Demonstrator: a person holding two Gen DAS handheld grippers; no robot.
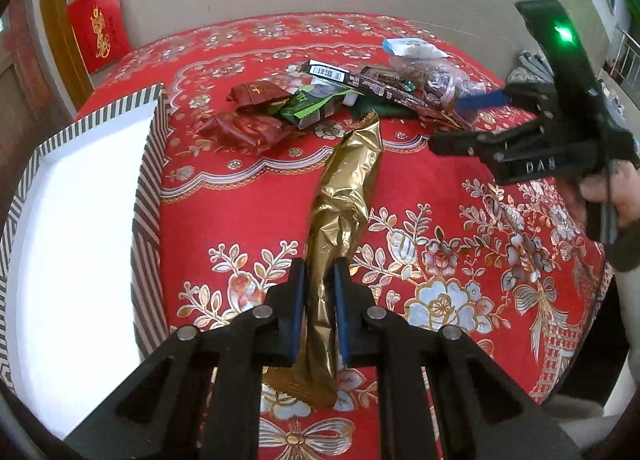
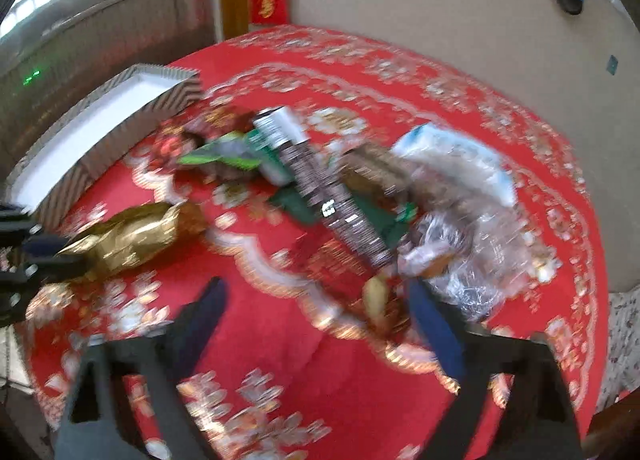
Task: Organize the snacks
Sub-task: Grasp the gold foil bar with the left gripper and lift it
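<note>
My left gripper (image 1: 319,284) is shut on a long gold foil snack packet (image 1: 344,211), which also shows in the right wrist view (image 2: 132,236). A pile of snacks lies beyond it: dark red packets (image 1: 244,127), a green packet (image 1: 308,103), a long dark bar (image 1: 360,81) and clear bags (image 1: 432,71). My right gripper (image 2: 316,300) is open and empty over the red cloth, near the clear bags (image 2: 452,252). It appears in the left wrist view (image 1: 464,119) at the right, by the pile. The right wrist view is motion-blurred.
A striped box with a white inside (image 1: 150,163) stands at the left of the table, also in the right wrist view (image 2: 120,115). A red floral cloth (image 1: 460,219) covers the table. A wall is behind.
</note>
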